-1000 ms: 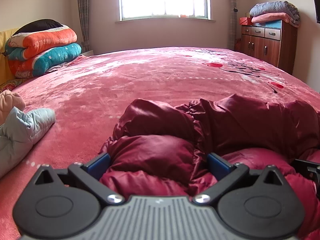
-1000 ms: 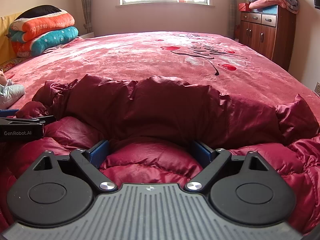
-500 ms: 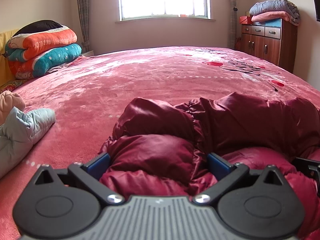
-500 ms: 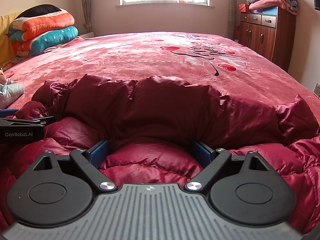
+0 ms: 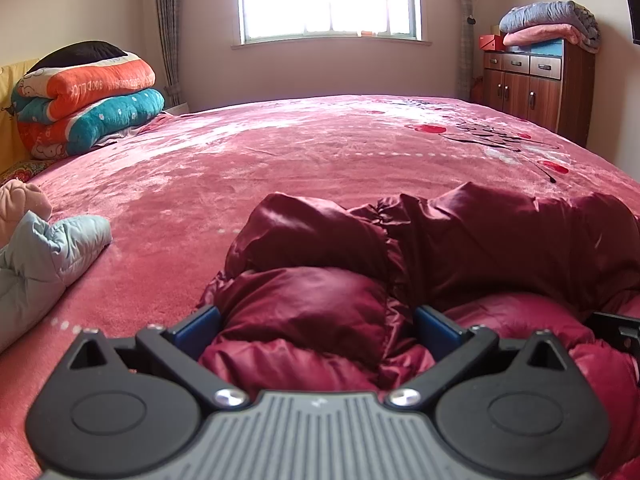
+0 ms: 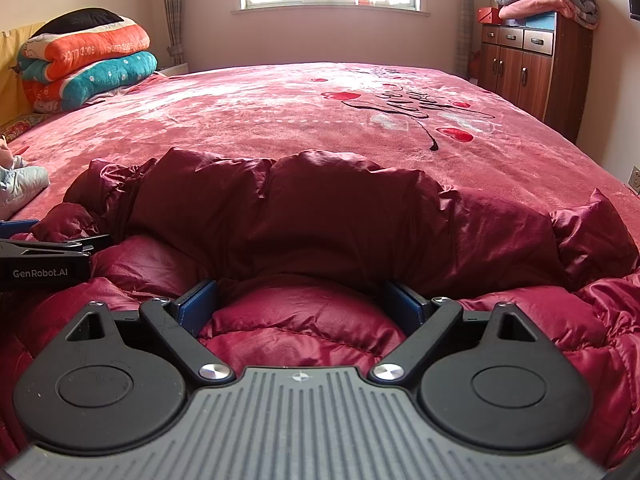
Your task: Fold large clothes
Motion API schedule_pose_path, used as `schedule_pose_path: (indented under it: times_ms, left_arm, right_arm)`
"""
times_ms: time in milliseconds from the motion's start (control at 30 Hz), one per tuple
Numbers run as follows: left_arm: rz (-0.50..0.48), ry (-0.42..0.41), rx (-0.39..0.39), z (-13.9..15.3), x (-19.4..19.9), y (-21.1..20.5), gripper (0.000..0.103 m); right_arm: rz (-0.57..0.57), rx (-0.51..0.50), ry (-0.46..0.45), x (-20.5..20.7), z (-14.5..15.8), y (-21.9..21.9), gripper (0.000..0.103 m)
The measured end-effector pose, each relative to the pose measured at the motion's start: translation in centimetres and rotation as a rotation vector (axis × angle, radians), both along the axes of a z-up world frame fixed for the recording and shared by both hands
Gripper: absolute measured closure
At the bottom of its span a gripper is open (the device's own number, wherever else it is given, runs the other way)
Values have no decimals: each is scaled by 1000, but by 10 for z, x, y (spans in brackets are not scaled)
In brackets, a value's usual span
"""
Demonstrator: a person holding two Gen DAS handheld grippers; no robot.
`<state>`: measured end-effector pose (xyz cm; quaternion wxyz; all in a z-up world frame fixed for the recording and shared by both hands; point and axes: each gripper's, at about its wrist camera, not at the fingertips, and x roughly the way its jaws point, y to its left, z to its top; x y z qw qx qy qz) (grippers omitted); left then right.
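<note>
Dark red down jacket (image 6: 320, 208) lies bunched on the near edge of the bed (image 5: 280, 160), its long axis running left to right across both views. A puffed ridge stands just beyond the claws; lower quilted panels lie under them.

Left gripper (image 5: 316, 320): fingers spread wide, a quilted bulge sitting between them, not pinched. It sits at the jacket's left end, where the fabric stops short of bare bedspread.

Right gripper (image 6: 298, 300): fingers also apart, straddling a padded panel near the jacket's middle. The left gripper's body shows at this view's left margin, so the two are side by side.

Judgement: no grip made yet. Jacket lies directly ahead of and below both claws; each would close on its own panel.

Off-task: grey-blue padded garment (image 5: 44, 252) near the bed's left edge; folded blankets (image 5: 84, 96) at the far left corner.
</note>
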<state>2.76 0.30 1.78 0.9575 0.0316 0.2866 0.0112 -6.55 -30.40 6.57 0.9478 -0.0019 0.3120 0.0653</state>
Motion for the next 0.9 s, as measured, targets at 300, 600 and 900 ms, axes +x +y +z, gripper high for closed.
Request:
schedule_pose_path:
  times_ms: [300,600,900]
  left_arm:
    - [2,-11,-17,-4,-2,3,0]
    - [2,-19,-24,-8,-2,4,0]
    - [2,-18,-17,-9,-2,4,0]
  right_arm:
    - [0,-2,-8,-2,-2,1,0]
    - [1,-2,-19,-5,-3,1,0]
    - [1,-4,-20,-6,-3,1,0]
